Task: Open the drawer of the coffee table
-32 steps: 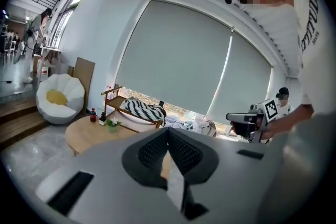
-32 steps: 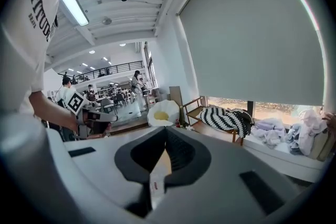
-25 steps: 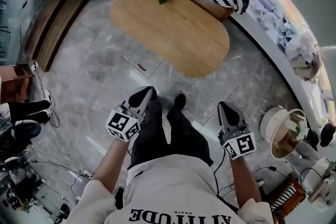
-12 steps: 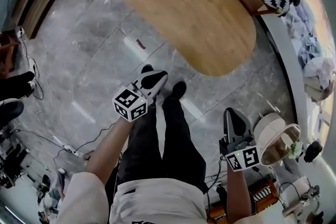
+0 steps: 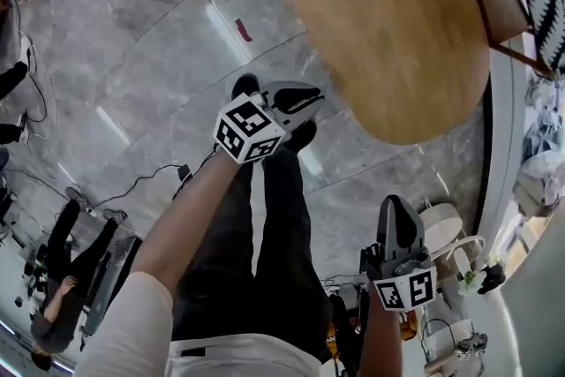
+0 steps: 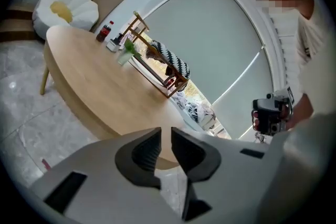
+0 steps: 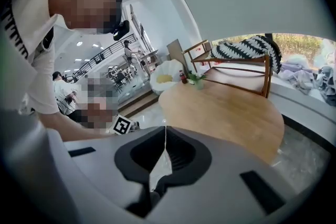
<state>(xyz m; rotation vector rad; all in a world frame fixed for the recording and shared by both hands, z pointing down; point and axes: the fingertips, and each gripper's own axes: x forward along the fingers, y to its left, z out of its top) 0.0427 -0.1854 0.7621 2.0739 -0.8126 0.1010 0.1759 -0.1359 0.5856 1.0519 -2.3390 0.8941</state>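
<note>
The coffee table [image 5: 388, 22] has an oval light-wood top that fills the upper right of the head view. No drawer shows in any view. My left gripper [image 5: 313, 94] hangs over the grey floor just short of the table's near edge. Its jaws [image 6: 166, 131] are opening, with a narrow gap and nothing between them. The table top [image 6: 100, 86] stretches ahead of them. My right gripper [image 5: 395, 206] is lower right, farther from the table, shut with its tips touching [image 7: 166, 128] and empty. It faces the table [image 7: 226, 110].
The person's dark-trousered legs [image 5: 265, 216] stand between the grippers. A wooden chair with a striped cushion [image 7: 244, 50] sits behind the table. A small plant [image 6: 126, 52] and a bottle [image 6: 103, 31] stand at its far end. Cables [image 5: 132, 185] trail left; a round white stand [image 5: 441, 229] is right.
Both grippers have sunk toward the floor. The left one has moved up to the table's near edge. The table has slid toward the upper right of the head view.
</note>
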